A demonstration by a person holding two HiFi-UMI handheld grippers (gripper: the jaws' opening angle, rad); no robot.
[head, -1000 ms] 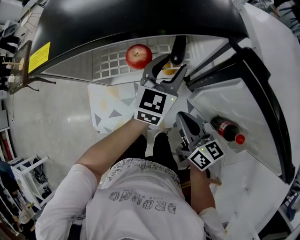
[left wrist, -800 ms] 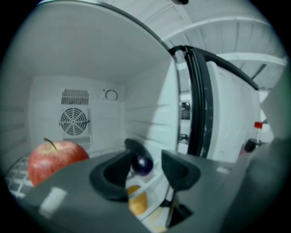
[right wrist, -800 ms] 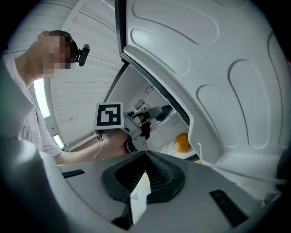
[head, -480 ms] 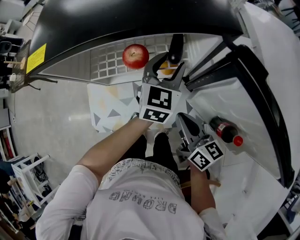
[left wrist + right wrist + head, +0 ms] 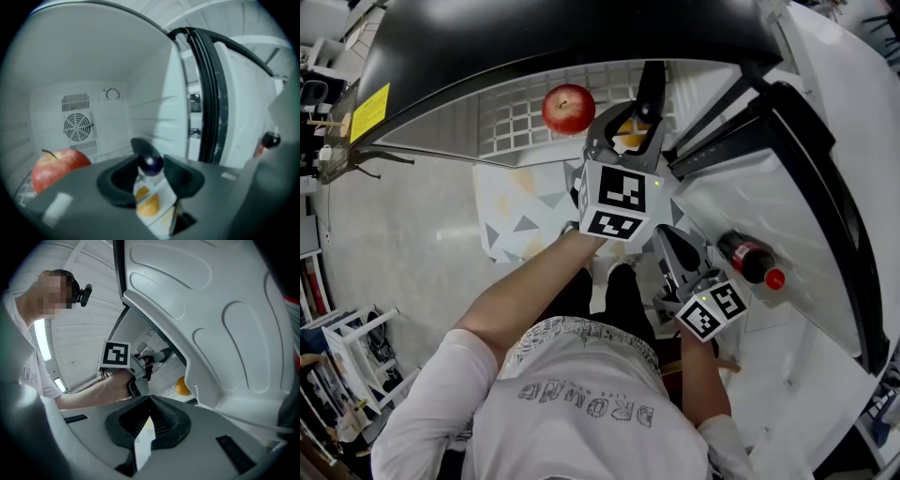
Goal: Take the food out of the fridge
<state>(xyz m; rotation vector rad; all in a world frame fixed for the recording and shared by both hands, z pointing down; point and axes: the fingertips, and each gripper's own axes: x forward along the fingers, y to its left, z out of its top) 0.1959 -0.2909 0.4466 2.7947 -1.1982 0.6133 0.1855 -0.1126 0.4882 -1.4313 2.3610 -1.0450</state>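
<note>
The fridge stands open, with a red apple (image 5: 567,108) (image 5: 58,166) and an orange (image 5: 628,139) (image 5: 147,206) (image 5: 183,386) on its wire shelf (image 5: 520,122). A long dark purple eggplant (image 5: 652,89) (image 5: 149,161) lies beside the orange. My left gripper (image 5: 626,127) (image 5: 150,165) reaches inside; its jaws have just been closing and the pads now sit against the eggplant's near end. In the right gripper view, that left gripper (image 5: 149,359) shows with the dark end sticking out. My right gripper (image 5: 667,239) (image 5: 149,404) hangs lower by the door, shut and empty.
A cola bottle with a red cap (image 5: 752,261) (image 5: 267,140) stands in the open door's shelf (image 5: 787,309) on the right. The black fridge top (image 5: 581,37) overhangs the opening. A patterned mat (image 5: 516,211) lies on the floor under the fridge front.
The left gripper has pushed a little deeper into the fridge and tilted, and its jaws have narrowed around the eggplant. The right gripper has stayed put.
</note>
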